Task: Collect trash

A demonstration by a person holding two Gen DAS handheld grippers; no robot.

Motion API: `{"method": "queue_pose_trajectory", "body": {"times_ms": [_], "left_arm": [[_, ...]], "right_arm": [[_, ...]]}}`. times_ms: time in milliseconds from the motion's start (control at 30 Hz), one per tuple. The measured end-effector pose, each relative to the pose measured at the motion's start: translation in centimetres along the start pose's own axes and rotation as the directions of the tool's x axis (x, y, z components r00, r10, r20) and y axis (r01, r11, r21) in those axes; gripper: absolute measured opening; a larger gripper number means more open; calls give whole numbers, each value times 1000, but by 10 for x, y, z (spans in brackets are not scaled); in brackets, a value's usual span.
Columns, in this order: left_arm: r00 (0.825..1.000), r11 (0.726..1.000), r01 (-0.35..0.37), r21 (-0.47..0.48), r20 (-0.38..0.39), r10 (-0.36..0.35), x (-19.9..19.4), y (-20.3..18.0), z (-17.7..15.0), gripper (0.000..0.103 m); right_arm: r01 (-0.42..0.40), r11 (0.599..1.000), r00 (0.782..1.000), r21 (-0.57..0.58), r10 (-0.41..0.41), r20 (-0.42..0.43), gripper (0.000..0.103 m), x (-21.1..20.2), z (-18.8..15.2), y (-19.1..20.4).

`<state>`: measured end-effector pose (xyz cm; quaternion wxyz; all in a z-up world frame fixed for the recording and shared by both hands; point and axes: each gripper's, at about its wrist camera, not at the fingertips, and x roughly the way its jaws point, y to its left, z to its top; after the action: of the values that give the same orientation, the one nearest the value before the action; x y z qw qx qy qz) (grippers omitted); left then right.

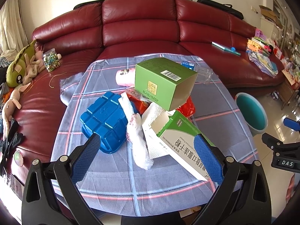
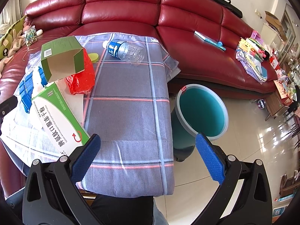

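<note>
L tool (image 1: 148,159) agape over blue tray (image 1: 102,120); R tool (image 2: 148,157) agape, shows bottle (image 2: 125,50) (bin (image 2: 200,110) too).

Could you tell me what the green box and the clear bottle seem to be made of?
The green box looks like thin printed cardboard: its open end shows a plain brown inside. The clear bottle looks like thin transparent plastic, ribbed and glossy.

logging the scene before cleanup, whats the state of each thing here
left tongs: open, empty
right tongs: open, empty
green box: end flap open, tilted on the pile
white and green box: lying flat, one end torn open
plastic bottle: capped, on its side
bin: upright, nothing visible inside
</note>
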<state>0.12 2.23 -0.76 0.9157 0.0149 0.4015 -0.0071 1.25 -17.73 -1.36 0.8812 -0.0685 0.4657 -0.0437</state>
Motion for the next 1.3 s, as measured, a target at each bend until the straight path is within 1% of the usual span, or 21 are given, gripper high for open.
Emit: {"method": "queue_pose_trajectory", "body": {"times_ms": [967,1167,1300], "left_arm": [[1000,1000,-4,-5,-2,4,3,2,-5,99],[1000,1000,-4,-15,-9,4,5,8,-6,99],[1000,1000,-2,-28,-18,1,8,20,-4,99]], "right_arm": [[6,1000,1000,-20,-6,-6,97,0,1,7],[4,999,1000,-31,-5,-10,97,-1,2,11],[-9,998,1000,-55,8,-23,97,2,3,23]]}}
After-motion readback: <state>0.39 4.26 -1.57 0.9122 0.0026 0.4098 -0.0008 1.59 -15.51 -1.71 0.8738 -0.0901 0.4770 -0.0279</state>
